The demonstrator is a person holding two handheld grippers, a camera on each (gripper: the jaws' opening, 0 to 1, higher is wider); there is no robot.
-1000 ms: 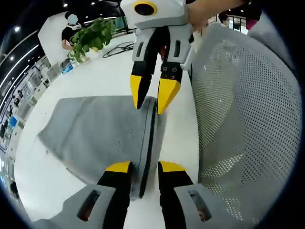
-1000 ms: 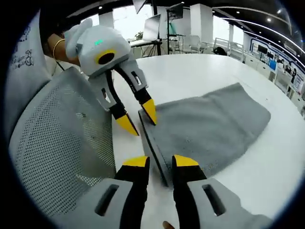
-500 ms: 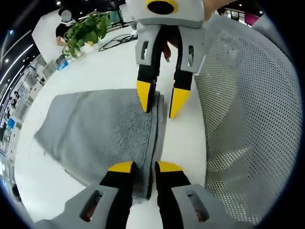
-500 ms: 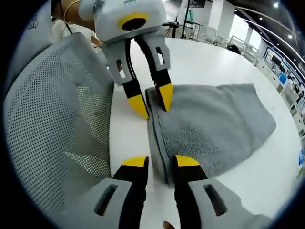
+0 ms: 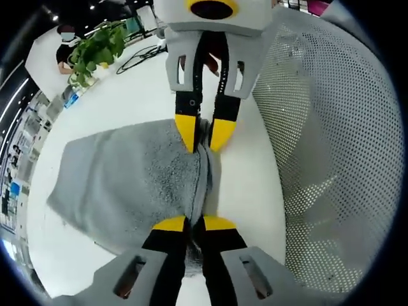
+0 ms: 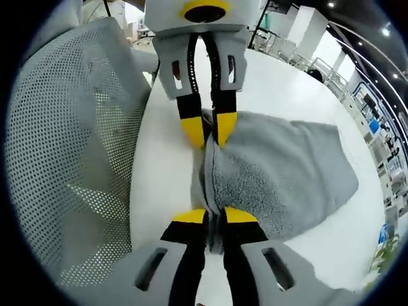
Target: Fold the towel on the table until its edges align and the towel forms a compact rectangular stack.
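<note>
Pinching the same folded edge of the grey towel (image 5: 127,178) from opposite ends, the left gripper (image 5: 194,223) and right gripper (image 6: 214,215) both have their yellow-tipped jaws closed on the cloth, a hold that looks meant to lift that edge evenly and carry it over for another fold. Most of the towel lies flat on the white table (image 5: 143,89), its gripped edge nearest the mesh chair (image 6: 70,140). No brand, label or writing can be read.

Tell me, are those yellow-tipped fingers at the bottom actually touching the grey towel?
Touching. In the left gripper view, the left gripper has its fingers closed on the towel edge, fabric bunched between them.
</note>
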